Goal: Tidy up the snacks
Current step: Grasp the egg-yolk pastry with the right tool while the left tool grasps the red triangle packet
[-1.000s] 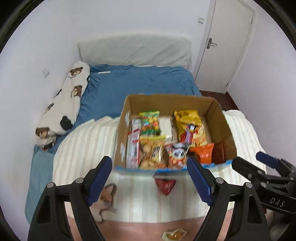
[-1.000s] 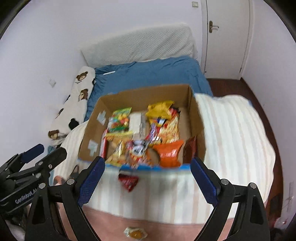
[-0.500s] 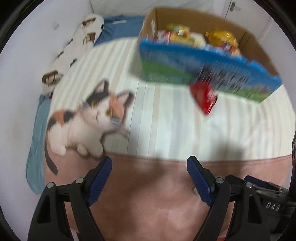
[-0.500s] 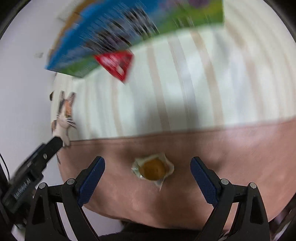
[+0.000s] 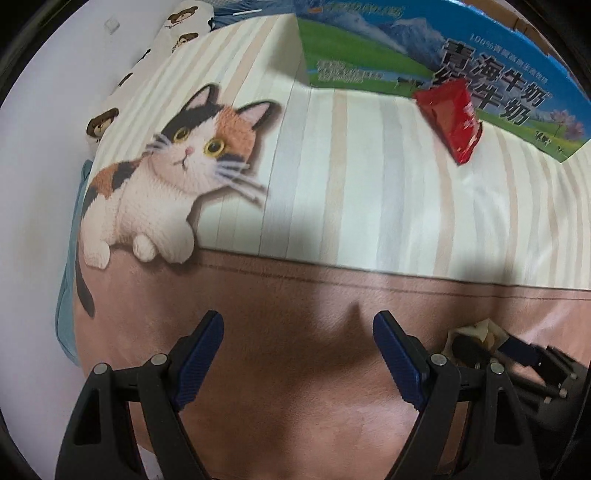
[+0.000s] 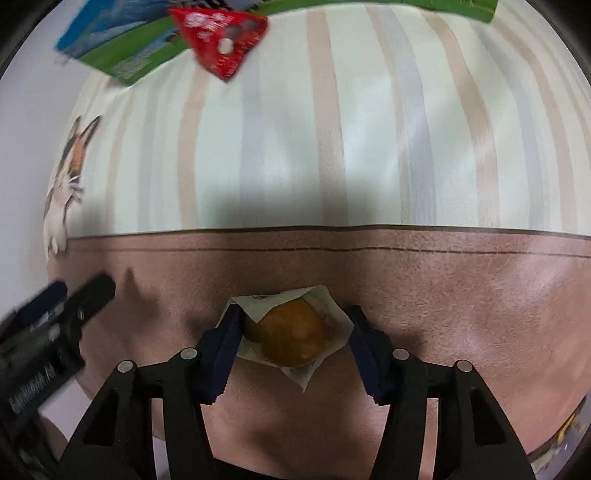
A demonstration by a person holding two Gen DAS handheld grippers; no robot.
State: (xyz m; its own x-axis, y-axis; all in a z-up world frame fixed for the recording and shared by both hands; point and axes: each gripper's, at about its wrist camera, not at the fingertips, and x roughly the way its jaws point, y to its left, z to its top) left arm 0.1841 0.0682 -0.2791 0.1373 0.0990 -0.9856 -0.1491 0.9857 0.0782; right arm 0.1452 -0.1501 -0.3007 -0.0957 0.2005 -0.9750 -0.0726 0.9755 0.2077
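A round orange cake in a clear wrapper [image 6: 286,336] lies on the pink band of the blanket [image 6: 461,295]. My right gripper [image 6: 295,326] points down over it, its jaws closing, with both blue pads against the wrapper's sides. In the left wrist view the same cake [image 5: 484,330] peeks out beside the right gripper [image 5: 517,350]. My left gripper [image 5: 297,321] hangs open over bare pink blanket just left of it, nothing between its fingers. A red snack packet [image 5: 452,118] [image 6: 221,40] leans against the blue-and-green printed snack box [image 5: 406,62] [image 6: 122,62] further up the blanket.
A striped blanket with a calico cat print [image 5: 177,166] covers the bed. A bear-print pillow [image 5: 177,33] lies along the white wall at the far left. The left gripper [image 6: 79,291] shows at the left of the right wrist view.
Both grippers have sunk close to the blanket, away from the box. The right jaws, wide apart before, have come in around the wrapped cake. The left jaws kept their width.
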